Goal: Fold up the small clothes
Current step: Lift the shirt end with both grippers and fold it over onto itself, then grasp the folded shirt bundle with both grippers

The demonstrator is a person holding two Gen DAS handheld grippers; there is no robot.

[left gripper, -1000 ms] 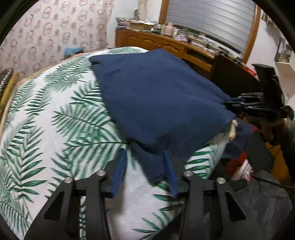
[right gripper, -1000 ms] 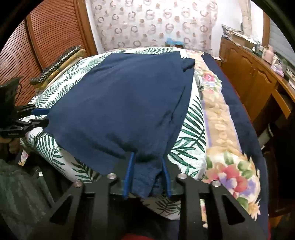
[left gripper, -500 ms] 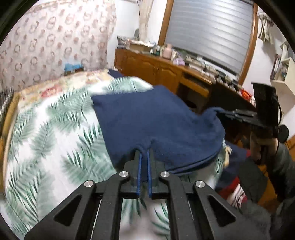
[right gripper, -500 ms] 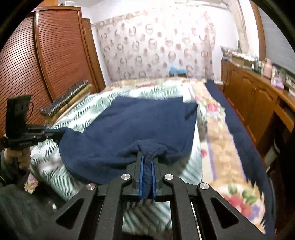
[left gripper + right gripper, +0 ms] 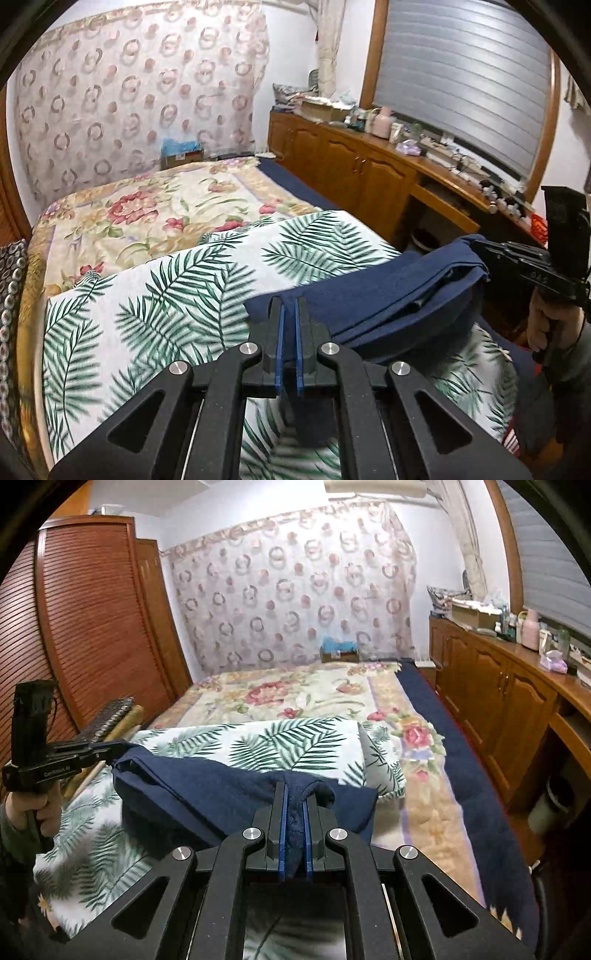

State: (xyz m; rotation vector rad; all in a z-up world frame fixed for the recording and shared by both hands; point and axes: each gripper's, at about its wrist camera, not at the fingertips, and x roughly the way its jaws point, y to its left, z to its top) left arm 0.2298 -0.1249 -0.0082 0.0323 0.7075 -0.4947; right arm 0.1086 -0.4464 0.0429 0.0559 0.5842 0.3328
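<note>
Left gripper (image 5: pixel 289 325) clamped on one edge of navy garment (image 5: pixel 388 295); right gripper (image 5: pixel 294 812) clamped on opposite edge. Garment lifted, slack between grippers, long axis running gripper to gripper, above palm-leaf sheet (image 5: pixel 166 295). Beyond: floral blanket (image 5: pixel 295 694), wooden cabinets (image 5: pixel 362 173) alongside.

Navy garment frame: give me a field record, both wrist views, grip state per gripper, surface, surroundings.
garment: navy garment, bunched and doubled over, lifted along its near edge
left gripper: left gripper shut on a corner of the cloth
right gripper: right gripper shut on a fold of the cloth
surface: palm-leaf sheet over a floral bedspread
garment contact: lower part seems to rest on the palm-leaf sheet, upper edge hangs between the grippers
surroundings: wooden cabinets, louvred wardrobe, patterned curtain
fold state: partly folded, not laid flat
</note>
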